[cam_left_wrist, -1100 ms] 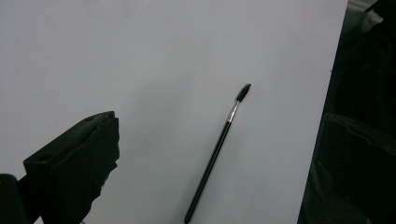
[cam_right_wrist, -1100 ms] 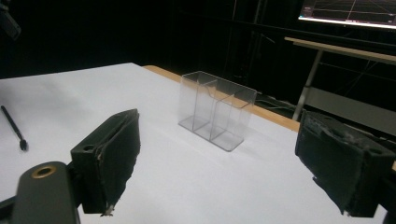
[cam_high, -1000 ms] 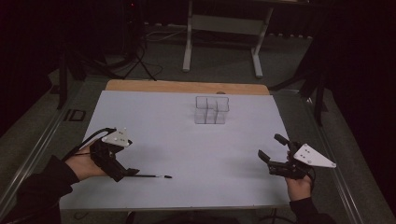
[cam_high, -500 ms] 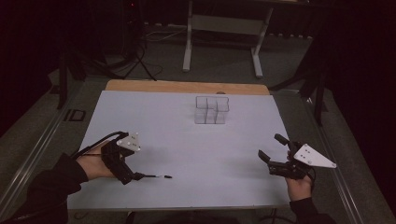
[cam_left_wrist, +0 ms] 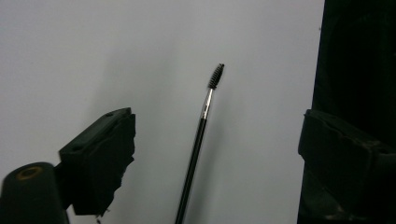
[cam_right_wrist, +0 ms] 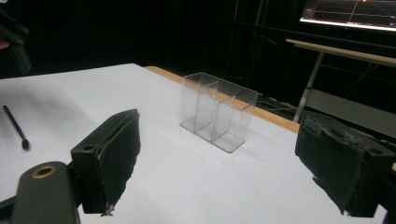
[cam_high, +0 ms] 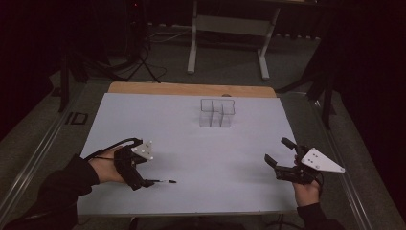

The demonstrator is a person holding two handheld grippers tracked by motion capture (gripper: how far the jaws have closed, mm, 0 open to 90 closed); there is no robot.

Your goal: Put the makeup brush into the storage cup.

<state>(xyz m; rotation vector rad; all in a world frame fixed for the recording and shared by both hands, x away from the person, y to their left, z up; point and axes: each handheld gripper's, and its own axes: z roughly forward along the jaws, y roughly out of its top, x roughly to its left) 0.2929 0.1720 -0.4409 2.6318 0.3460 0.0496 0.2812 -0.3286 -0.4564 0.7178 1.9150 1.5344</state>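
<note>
Brush (cam_left_wrist: 201,135) lies flat on the tabletop (cam_high: 191,143) between the spread jaws of the left hand-held gripper (cam_left_wrist: 210,158), handle nearest, bristles pointing away; the right hand-held gripper (cam_high: 282,160), also spread, rests well apart.

White-topped table (cam_high: 158,120), wooden strip along far edge. Clear compartmented organiser (cam_high: 217,113) standing near far edge, about mid-width. Thin black spoolie brush (cam_high: 162,181) lying near front-left corner.

A thin black spoolie brush (cam_left_wrist: 196,144) lies flat on the white table (cam_high: 191,143).
</note>
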